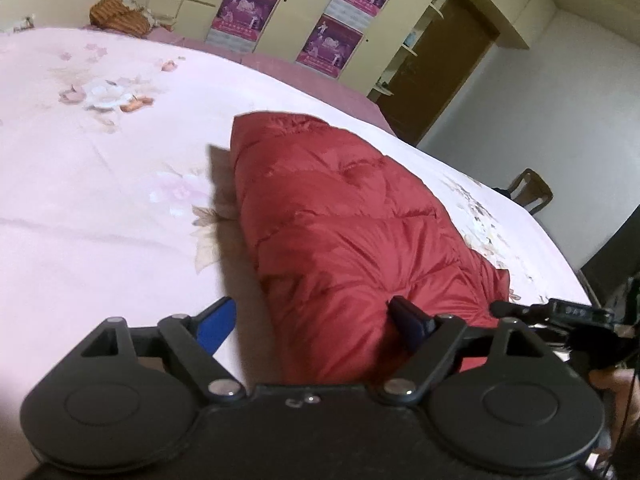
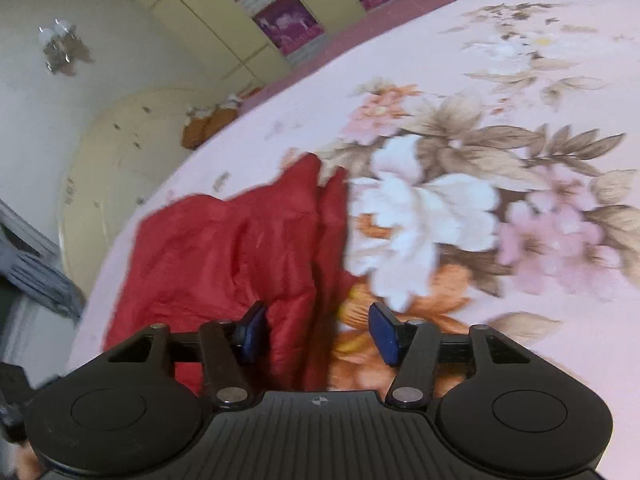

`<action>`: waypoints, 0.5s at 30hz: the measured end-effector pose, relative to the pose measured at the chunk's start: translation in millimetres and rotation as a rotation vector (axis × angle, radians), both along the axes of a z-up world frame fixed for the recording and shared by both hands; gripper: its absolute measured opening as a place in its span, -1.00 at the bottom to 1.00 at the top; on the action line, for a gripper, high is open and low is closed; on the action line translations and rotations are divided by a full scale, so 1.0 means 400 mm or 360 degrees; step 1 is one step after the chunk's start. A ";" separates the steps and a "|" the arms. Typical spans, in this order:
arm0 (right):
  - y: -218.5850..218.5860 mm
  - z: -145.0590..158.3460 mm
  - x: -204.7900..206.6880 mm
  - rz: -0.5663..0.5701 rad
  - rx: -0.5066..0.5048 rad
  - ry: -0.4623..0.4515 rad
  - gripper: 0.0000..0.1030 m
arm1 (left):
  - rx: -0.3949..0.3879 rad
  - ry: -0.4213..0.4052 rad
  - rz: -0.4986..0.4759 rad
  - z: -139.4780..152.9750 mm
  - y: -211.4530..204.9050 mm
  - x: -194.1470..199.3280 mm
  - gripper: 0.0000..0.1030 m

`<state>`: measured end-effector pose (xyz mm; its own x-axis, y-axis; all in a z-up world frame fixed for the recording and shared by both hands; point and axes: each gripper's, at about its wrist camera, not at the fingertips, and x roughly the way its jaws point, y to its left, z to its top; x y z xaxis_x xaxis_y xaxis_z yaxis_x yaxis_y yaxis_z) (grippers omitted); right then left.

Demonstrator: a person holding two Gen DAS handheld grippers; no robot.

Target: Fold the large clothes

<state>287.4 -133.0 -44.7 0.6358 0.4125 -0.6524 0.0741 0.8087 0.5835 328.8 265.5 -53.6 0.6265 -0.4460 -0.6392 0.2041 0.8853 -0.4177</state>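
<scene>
Red quilted jacket lies on the bed, folded into a long puffy bundle running from near to far across the pink floral bedspread.

Left hand-held gripper: jaws spread wide, released. Its left blue finger sits over bare bedspread, its right finger over the near end of the jacket. Jacket edge is between the fingers, nothing pinched.

Right hand-held gripper: also released, jaws apart. Left finger is over the red fabric, right finger over the printed flowers. The jacket's right edge runs between them. Cannot tell whether the pads touch the cloth; the view is motion-blurred.

From the right wrist view the jacket sits left of the big white flower print.

Far side: cream wardrobe doors with purple posters, wicker basket at the far left bed edge, brown door and a wooden chair to the right.
</scene>
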 end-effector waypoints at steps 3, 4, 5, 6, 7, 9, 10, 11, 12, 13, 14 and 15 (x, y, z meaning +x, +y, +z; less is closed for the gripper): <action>-0.021 0.040 -0.005 -0.0121 -0.0072 -0.0035 0.03 | 0.0008 -0.0035 0.0022 0.020 0.016 -0.003 0.43; -0.029 0.057 -0.005 -0.0155 -0.0096 -0.0048 0.03 | 0.0016 -0.0063 0.0029 0.031 0.021 -0.007 0.36; -0.028 0.077 -0.006 -0.0152 -0.0125 -0.0084 0.01 | 0.0039 -0.0107 0.0027 0.044 0.019 -0.011 0.18; -0.021 0.101 -0.006 -0.0123 -0.0174 -0.0151 -0.41 | 0.0084 -0.0170 0.0014 0.063 0.010 -0.009 0.06; 0.000 0.128 0.003 -0.0063 -0.0241 -0.0204 -0.91 | 0.0116 -0.0219 -0.0010 0.080 -0.005 0.002 0.02; 0.061 0.172 0.033 0.0037 -0.0356 -0.0310 -0.96 | 0.0134 -0.0262 -0.0041 0.102 -0.044 0.036 -0.09; 0.103 0.188 0.053 0.0103 -0.0397 -0.0373 -0.96 | 0.0143 -0.0274 -0.0054 0.112 -0.072 0.058 -0.11; 0.152 0.202 0.077 0.0180 -0.0429 -0.0423 -0.96 | 0.0157 -0.0290 -0.0063 0.121 -0.102 0.077 -0.12; 0.192 0.209 0.091 0.0233 -0.0451 -0.0462 -0.96 | 0.0168 -0.0307 -0.0078 0.127 -0.135 0.097 -0.12; 0.236 0.212 0.108 0.0289 -0.0486 -0.0503 -0.96 | 0.0177 -0.0314 -0.0093 0.127 -0.162 0.111 -0.12; 0.281 0.210 0.126 0.0341 -0.0541 -0.0531 -0.96 | 0.0188 -0.0312 -0.0108 0.125 -0.190 0.123 -0.12; 0.323 0.201 0.148 0.0381 -0.0599 -0.0532 -0.96 | 0.0199 -0.0312 -0.0130 0.123 -0.218 0.135 -0.12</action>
<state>346.8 -3.8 35.8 0.7505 0.3487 -0.5614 -0.2772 0.9372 0.2115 382.6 178.5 -4.5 0.7089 -0.4255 -0.5625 0.3437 0.9048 -0.2514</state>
